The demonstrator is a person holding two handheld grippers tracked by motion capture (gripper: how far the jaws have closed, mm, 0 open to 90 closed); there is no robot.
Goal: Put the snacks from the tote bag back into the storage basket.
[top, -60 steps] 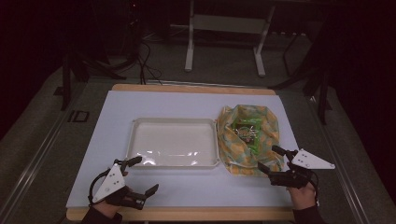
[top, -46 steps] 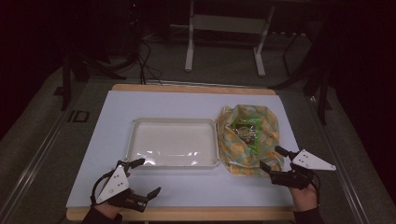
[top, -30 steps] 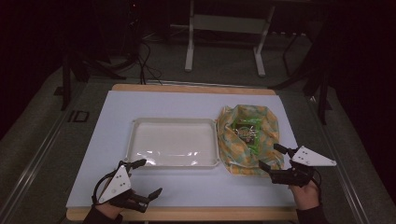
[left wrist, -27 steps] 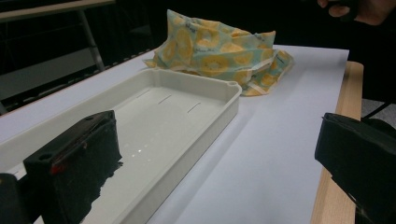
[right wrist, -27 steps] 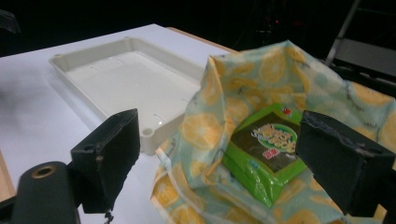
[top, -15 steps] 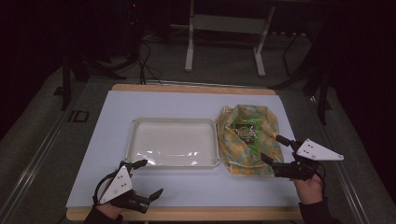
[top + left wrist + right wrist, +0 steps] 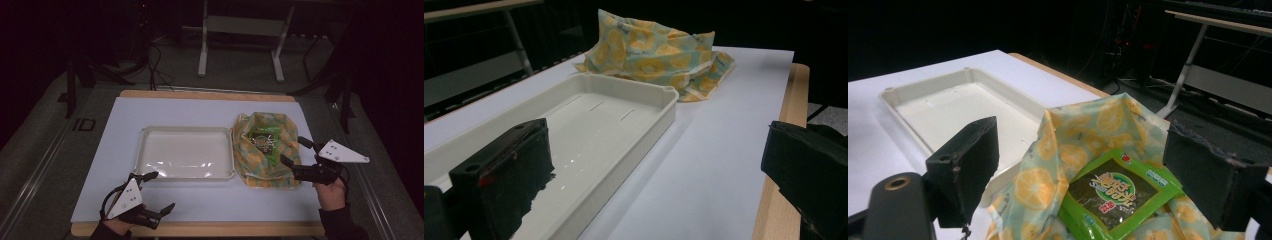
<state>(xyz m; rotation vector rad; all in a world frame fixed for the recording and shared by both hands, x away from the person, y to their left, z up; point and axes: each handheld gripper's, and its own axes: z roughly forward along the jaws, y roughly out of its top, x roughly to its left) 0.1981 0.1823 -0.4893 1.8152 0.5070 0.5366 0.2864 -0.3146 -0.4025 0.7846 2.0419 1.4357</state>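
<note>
I am bringing the right gripper (image 7: 295, 152), jaws spread wide and empty, squarely over the green packet (image 7: 1120, 192) lying in the cloth bag (image 7: 265, 150) just right of the tray (image 7: 145, 150).

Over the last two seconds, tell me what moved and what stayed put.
The right gripper drifted slightly right and away along the edge of the lemon-print cloth bag, jaws open. The left gripper slid a little toward the near table edge, open. The bag, the green snack packet and the white tray stayed put.
</note>
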